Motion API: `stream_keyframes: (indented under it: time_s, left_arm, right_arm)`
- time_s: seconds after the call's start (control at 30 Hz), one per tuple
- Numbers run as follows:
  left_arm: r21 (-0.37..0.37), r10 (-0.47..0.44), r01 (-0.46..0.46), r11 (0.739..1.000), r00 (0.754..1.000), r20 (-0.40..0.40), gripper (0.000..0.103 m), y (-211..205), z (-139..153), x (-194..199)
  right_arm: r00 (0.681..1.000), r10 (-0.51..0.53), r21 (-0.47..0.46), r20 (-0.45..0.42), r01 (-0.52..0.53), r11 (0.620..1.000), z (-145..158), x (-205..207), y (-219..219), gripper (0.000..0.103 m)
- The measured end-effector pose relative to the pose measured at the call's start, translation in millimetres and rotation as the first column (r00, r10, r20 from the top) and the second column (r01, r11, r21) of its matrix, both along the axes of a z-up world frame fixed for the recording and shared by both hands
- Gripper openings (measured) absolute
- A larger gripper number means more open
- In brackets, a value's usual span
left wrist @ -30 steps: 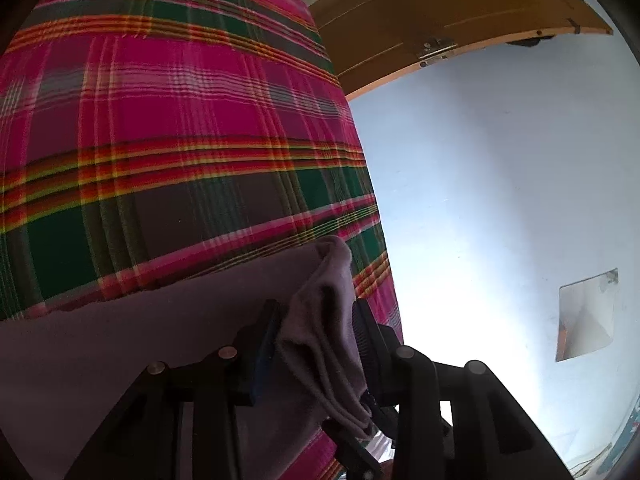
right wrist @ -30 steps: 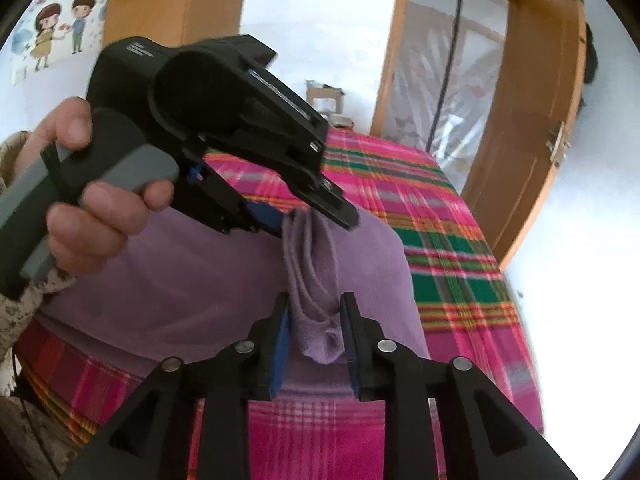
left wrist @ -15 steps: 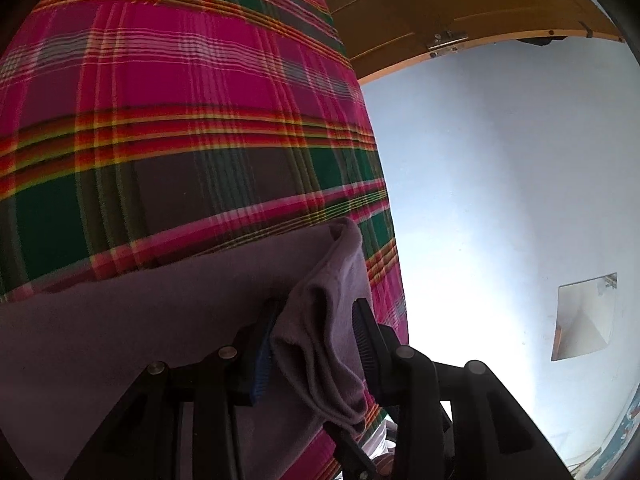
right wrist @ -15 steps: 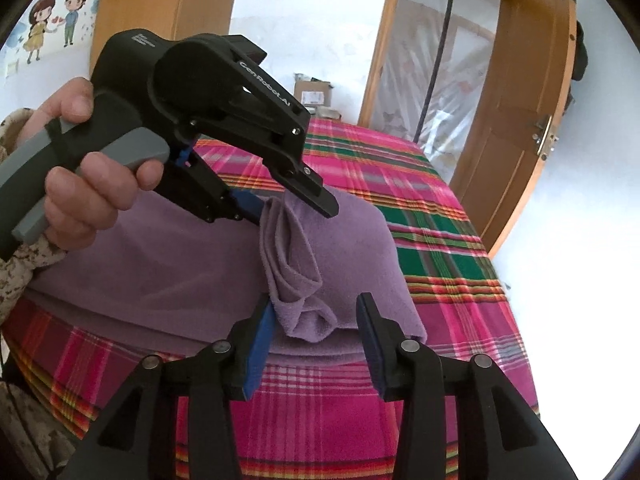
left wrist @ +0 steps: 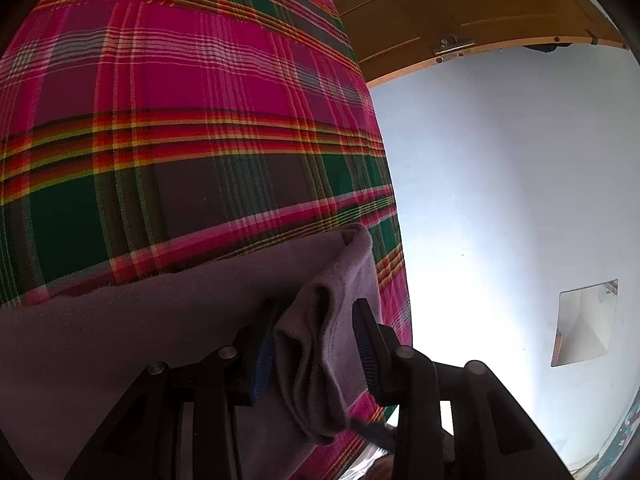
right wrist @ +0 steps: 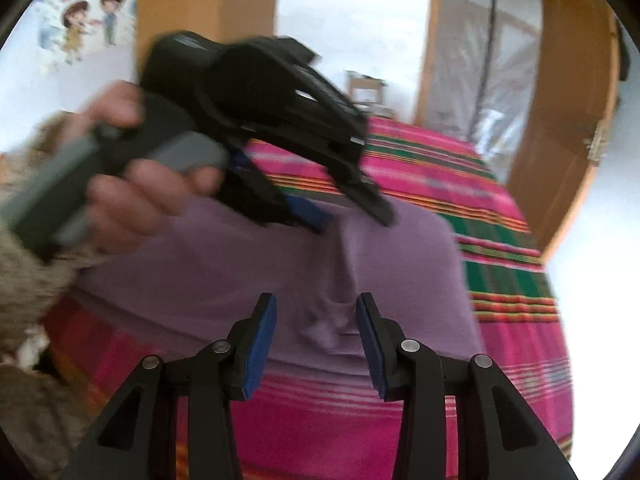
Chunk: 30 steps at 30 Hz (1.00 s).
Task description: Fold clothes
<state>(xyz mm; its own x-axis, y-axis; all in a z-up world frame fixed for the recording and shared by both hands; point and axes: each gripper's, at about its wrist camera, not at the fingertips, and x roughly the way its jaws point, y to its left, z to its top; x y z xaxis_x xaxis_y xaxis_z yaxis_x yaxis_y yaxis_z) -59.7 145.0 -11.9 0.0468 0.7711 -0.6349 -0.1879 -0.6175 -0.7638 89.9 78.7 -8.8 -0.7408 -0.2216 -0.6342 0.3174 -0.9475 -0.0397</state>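
The garment [right wrist: 380,256] is a plain, dusty purple. Under it the bedcover [left wrist: 192,120] is plaid: magenta squares crossed by green and grey-brown blocks, with thin red, orange, yellow and white stripes. Both grippers are black, their fingers [right wrist: 262,340] faced with blue pads. The left gripper's handle [right wrist: 80,176] looks grey, though it is blurred. The door [left wrist: 460,8] is orange-brown wood, and the wall [left wrist: 500,180] is pale bluish white.
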Motion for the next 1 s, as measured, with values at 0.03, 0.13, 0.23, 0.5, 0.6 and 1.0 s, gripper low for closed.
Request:
stream_keyframes:
  time_s: [0.03, 0.13, 0.23, 0.5, 0.6, 1.0]
  left_arm:
    - [-0.001, -0.002, 0.002, 1.000, 1.000, 0.001, 0.037, -1, 1, 1]
    - [0.001, -0.002, 0.002, 1.000, 1.000, 0.005, 0.037, -2, 0, 1]
    - [0.005, 0.003, -0.003, 1.000, 1.000, 0.009, 0.037, -4, -2, 0]
    - [0.002, 0.008, -0.008, 1.000, 1.000, 0.014, 0.037, 7, -7, -4]
    - [0.004, 0.006, -0.006, 1.000, 1.000, 0.016, 0.037, 4, -6, -3]
    - [0.005, 0.011, -0.011, 1.000, 0.999, 0.037, 0.037, 0, -3, -4]
  right_arm:
    - [1.000, 0.027, -0.022, 0.009, -0.027, 0.999, 2, 3, -1, 0.043]
    - [1.000, 0.013, -0.057, 0.005, -0.013, 0.998, 8, 4, 8, 0.043]
    - [0.998, -0.060, -0.067, -0.017, 0.058, 0.996, 13, 2, 22, 0.043]
    - [0.998, -0.022, -0.067, 0.056, 0.026, 0.997, -6, -10, -2, 0.043]
    - [1.000, -0.011, -0.051, 0.022, 0.012, 0.999, -3, -3, 0, 0.043]
    - [0.997, -0.082, 0.118, -0.002, 0.082, 0.990, -18, -9, -4, 0.043]
